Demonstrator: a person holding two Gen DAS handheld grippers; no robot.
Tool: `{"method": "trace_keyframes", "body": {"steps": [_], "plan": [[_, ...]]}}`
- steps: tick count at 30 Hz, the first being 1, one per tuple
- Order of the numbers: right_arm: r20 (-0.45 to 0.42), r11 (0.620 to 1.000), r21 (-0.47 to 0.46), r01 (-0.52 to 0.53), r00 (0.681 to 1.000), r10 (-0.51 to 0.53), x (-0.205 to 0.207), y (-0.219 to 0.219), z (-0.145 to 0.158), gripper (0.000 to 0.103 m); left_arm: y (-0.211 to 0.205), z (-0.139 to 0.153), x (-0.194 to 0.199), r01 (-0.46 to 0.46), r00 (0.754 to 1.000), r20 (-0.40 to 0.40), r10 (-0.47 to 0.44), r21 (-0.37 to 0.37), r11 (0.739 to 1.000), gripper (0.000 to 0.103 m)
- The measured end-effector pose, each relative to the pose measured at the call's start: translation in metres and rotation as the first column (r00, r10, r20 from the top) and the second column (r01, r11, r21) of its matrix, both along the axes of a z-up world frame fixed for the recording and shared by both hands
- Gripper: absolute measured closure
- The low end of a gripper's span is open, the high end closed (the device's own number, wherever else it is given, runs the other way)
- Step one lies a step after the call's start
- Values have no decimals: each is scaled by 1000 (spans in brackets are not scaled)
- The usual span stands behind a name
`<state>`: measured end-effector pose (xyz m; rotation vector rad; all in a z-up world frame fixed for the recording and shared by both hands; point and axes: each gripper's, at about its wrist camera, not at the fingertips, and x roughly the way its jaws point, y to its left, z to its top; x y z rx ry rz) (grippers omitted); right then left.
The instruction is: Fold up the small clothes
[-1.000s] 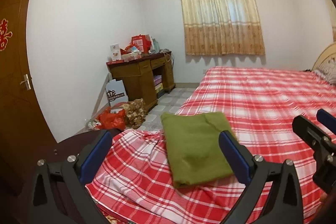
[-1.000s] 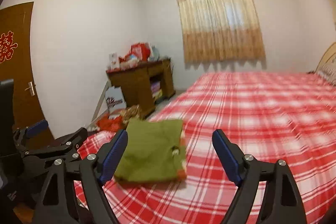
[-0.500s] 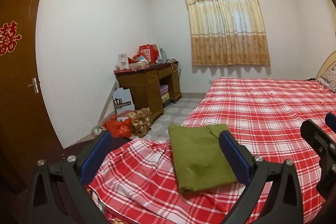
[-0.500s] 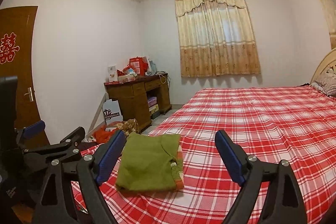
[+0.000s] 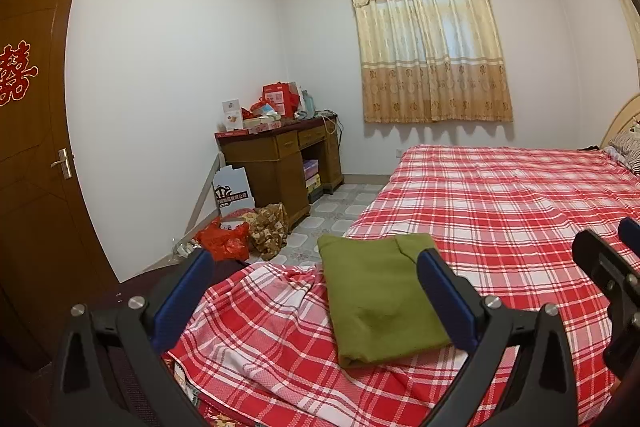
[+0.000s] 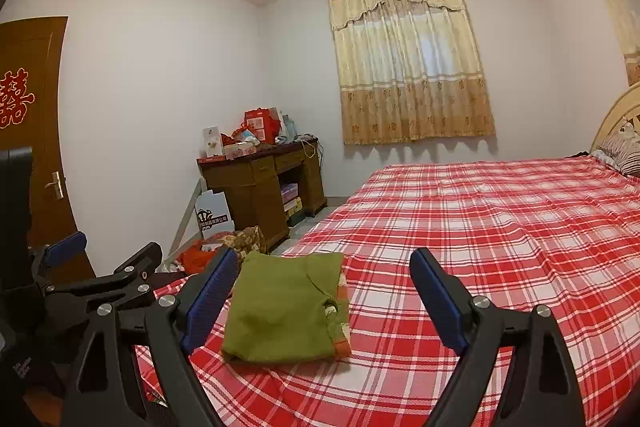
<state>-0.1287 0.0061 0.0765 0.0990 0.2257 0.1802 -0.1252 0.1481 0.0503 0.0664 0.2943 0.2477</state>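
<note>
The folded green garment (image 5: 380,301) lies flat near the foot corner of the bed, on a red-and-white plaid bedspread (image 5: 512,199) that is rumpled just left of it; an orange-patterned edge shows along its right side in the right wrist view (image 6: 280,307). Beyond the bed stand a cluttered wooden desk (image 5: 276,163), bags on the tiled floor (image 5: 340,211), a yellow curtain (image 5: 428,39) and a brown door (image 5: 36,147) with a red paper cutting. Compared with a second ago, both cameras have pulled back and tilted up: more ceiling shows and the garment sits lower and smaller. The left gripper (image 5: 312,293) is spread wide, holding nothing, raised clear of the cloth. The right gripper (image 6: 324,301) is likewise wide apart and empty, touching nothing.
</note>
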Motion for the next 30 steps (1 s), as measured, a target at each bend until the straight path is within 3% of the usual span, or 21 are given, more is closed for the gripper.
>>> {"method": "trace_keyframes", "body": {"steps": [30], "plan": [[-8,1000,23,13,1000,-13,1,-3,-5,14,5,-4,5,-2,1000,-26,2,-1,1000,0]]}}
